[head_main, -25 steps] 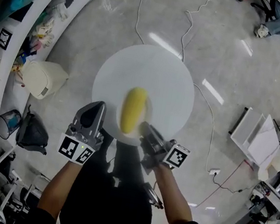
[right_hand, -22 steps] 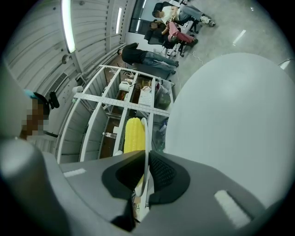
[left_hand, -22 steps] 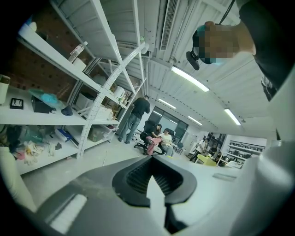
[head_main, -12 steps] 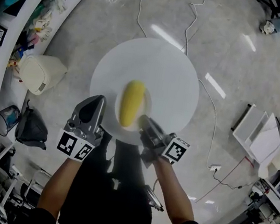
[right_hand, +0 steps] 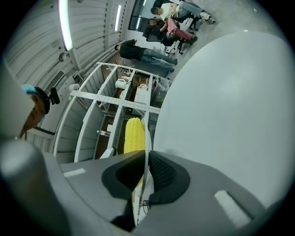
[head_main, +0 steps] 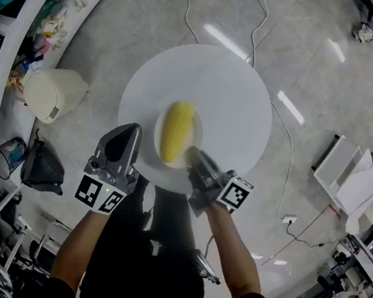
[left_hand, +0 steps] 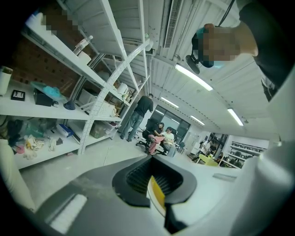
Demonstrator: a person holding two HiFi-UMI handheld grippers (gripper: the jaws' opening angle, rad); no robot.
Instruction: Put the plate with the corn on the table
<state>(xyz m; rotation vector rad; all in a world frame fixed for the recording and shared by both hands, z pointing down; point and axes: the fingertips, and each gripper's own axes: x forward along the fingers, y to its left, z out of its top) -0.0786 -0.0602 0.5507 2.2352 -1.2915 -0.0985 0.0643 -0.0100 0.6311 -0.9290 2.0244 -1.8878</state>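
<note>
Plate (head_main: 198, 138) with corn (head_main: 177, 131), over the table (head_main: 240, 100)
Left tongs (head_main: 133, 138) and right tongs (head_main: 192, 157) each pinch the plate's near rim; lower it level and slowly, I'd say, or the corn may roll.

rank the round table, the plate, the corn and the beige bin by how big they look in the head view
1. round table, clearly largest
2. plate and beige bin look about alike; the bin is farther off on the floor, so unranked
3. corn, smallest
</note>
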